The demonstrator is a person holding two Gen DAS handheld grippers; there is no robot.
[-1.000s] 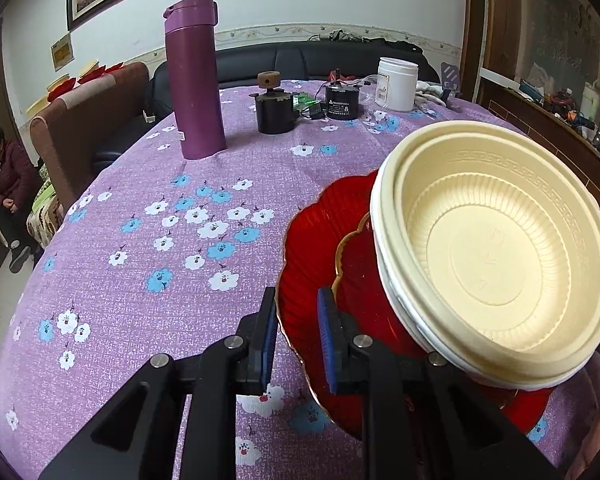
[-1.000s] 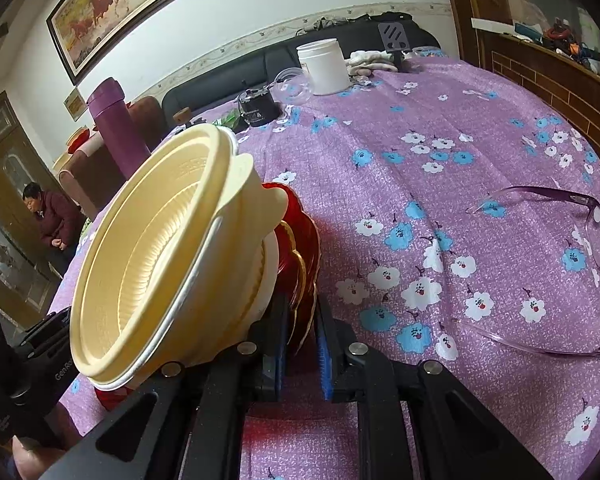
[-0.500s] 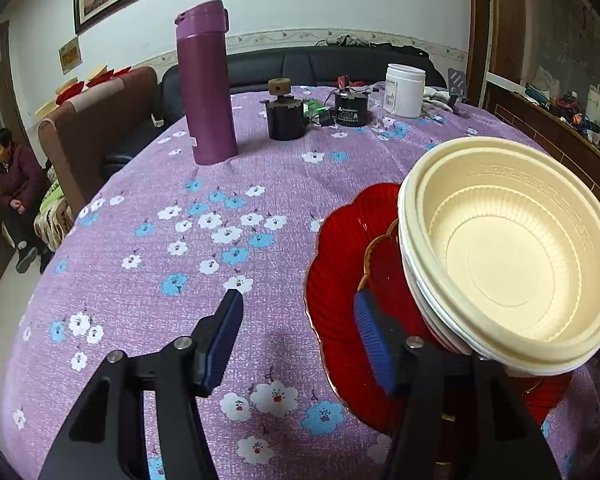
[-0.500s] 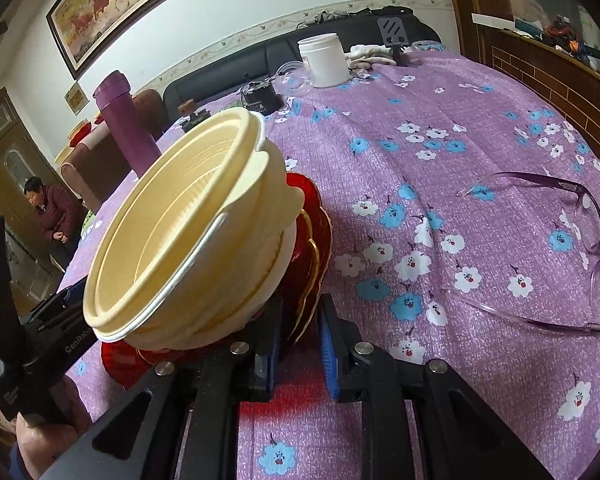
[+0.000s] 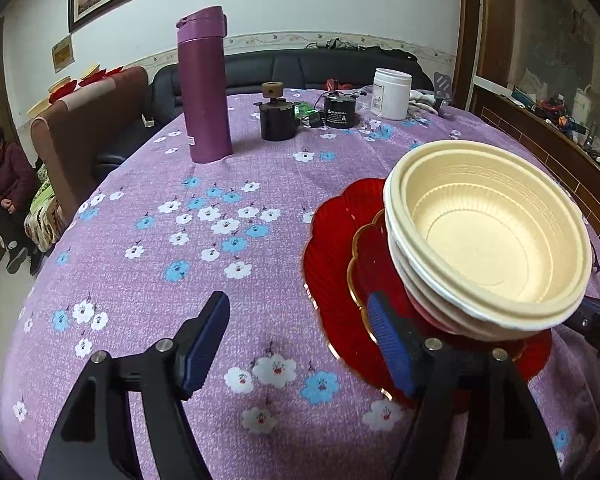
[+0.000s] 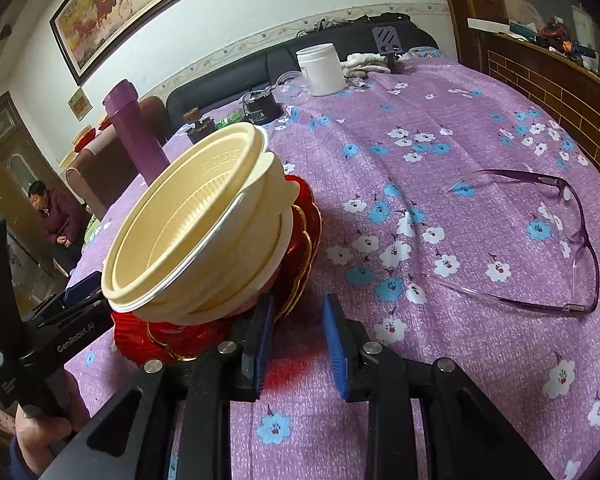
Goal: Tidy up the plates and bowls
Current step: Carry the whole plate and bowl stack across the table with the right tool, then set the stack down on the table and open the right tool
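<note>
Left wrist view shows a stack of cream bowls point(image 5: 488, 236), at least three rims countable, nested on red plates point(image 5: 340, 248) whose number is hard to tell, all resting on the purple floral tablecloth point(image 5: 180, 280). The left gripper point(image 5: 300, 340) has just been opening, its jaws spread, the plate edge between them untouched. The right gripper point(image 6: 296, 336) has been opening too, jaws parted just beside the plates. One pair of glasses point(image 6: 556, 240) lies nearby.

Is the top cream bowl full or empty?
Empty: the top cream bowl shows its bare ribbed inside in both views.
</note>
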